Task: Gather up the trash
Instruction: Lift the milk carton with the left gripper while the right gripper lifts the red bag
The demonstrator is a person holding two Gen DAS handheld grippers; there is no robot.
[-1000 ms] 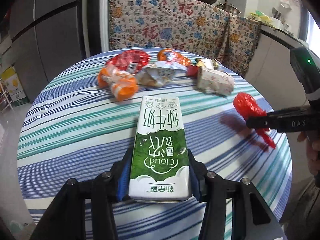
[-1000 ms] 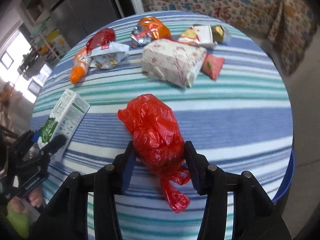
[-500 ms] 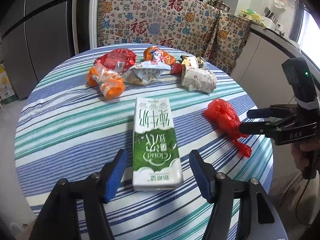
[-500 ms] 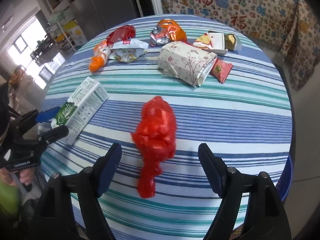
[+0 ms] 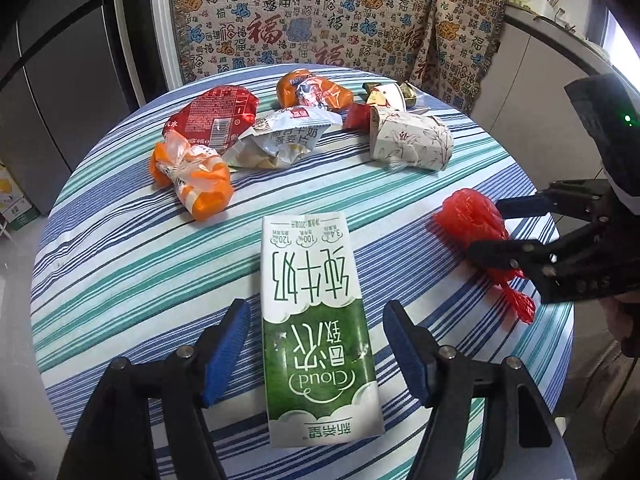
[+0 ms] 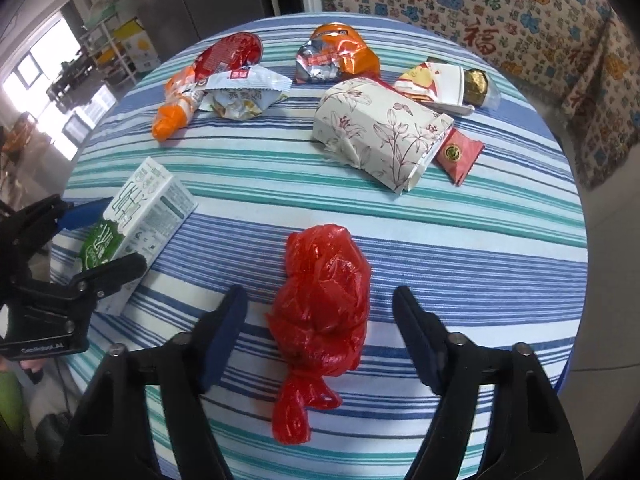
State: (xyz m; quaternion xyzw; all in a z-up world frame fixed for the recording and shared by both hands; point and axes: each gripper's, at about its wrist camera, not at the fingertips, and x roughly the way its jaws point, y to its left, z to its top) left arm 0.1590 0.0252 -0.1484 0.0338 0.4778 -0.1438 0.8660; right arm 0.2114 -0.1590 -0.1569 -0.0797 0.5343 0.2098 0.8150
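Both jaws released since earlier: milk carton (image 5: 316,332) lies between open left jaws; right jaws closing around red bag (image 6: 324,304), untouched.

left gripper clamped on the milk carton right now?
No. In the left wrist view the milk carton lies flat on the striped tablecloth with gaps between it and both pads of the left gripper.

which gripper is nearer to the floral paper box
Right. The right gripper straddles the red plastic bag, its fingers closing, with the floral paper box just beyond. The left gripper straddles the milk carton, farther back and to the side.
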